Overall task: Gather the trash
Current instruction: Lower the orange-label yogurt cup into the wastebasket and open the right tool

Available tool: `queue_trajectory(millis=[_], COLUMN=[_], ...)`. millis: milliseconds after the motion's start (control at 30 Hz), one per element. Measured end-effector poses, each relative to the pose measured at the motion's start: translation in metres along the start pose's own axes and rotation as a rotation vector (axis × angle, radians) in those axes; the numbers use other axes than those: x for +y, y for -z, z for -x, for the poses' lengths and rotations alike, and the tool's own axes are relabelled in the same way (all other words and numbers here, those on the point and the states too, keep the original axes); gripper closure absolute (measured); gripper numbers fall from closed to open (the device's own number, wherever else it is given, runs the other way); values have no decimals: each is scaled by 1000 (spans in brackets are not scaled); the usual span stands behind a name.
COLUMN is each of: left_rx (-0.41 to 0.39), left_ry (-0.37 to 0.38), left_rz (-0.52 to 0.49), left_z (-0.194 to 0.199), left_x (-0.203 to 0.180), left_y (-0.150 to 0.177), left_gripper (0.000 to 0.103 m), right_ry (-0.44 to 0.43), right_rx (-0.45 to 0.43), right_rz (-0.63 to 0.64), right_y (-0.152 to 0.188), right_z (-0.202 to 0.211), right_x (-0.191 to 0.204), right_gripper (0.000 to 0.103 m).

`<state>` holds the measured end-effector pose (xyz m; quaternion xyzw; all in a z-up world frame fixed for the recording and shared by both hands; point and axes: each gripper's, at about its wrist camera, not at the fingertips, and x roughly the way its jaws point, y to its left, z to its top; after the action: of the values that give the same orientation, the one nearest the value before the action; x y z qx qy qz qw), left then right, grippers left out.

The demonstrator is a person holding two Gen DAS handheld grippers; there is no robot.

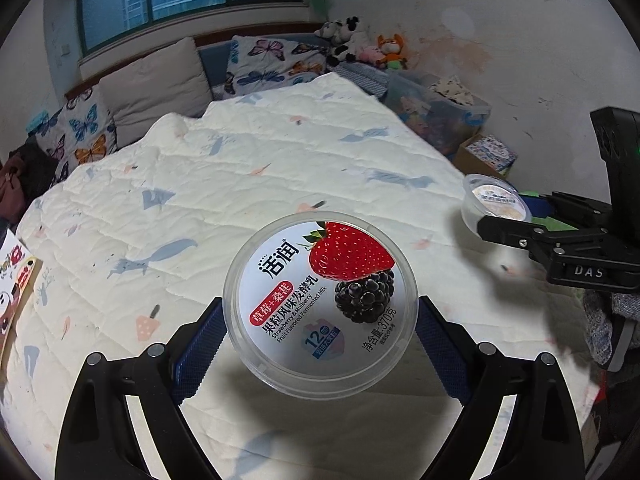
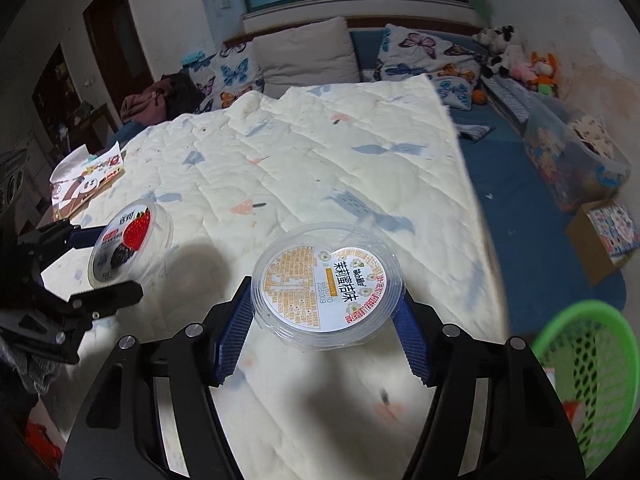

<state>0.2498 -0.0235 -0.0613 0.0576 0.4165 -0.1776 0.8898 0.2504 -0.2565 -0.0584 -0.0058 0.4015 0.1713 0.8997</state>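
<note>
A round clear yogurt tub with a strawberry and mulberry lid [image 1: 320, 312] is lifted above the quilted bed, my left gripper [image 1: 320, 336] shut on it with blue pads on both sides. The same tub [image 2: 130, 244] appears at the left of the right wrist view, held by the left gripper [image 2: 96, 264]. My right gripper [image 2: 326, 320] is shut on a clear plastic cup with a white and orange label [image 2: 326, 284], also off the quilt. That cup [image 1: 494, 202] and the right gripper [image 1: 516, 220] show at the right edge of the left wrist view.
A green mesh basket [image 2: 588, 380] stands on the floor at the lower right, beside the bed. A printed snack bag [image 2: 86, 182] lies on the quilt's left edge. Pillows and plush toys [image 1: 360, 42] line the far end; a plastic bin [image 2: 572, 160] and cardboard box [image 2: 604, 236] sit by the wall.
</note>
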Motion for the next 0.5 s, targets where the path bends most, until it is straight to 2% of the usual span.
queue_trajectory(millis=[267,500], left_rx=[-14,-16], left_ry=[49,94], left_rz=[-55,-110], left_z=[9,7], left_x=[-43,-83], left_y=[-5,-13], left_gripper=[14,14], right_ry=[104,240], right_rx=[-20,-2], right_rz=[-98,-236], right_y=[37,68], right_z=[50,76], right_x=[-54,-129], right_gripper=[37,36])
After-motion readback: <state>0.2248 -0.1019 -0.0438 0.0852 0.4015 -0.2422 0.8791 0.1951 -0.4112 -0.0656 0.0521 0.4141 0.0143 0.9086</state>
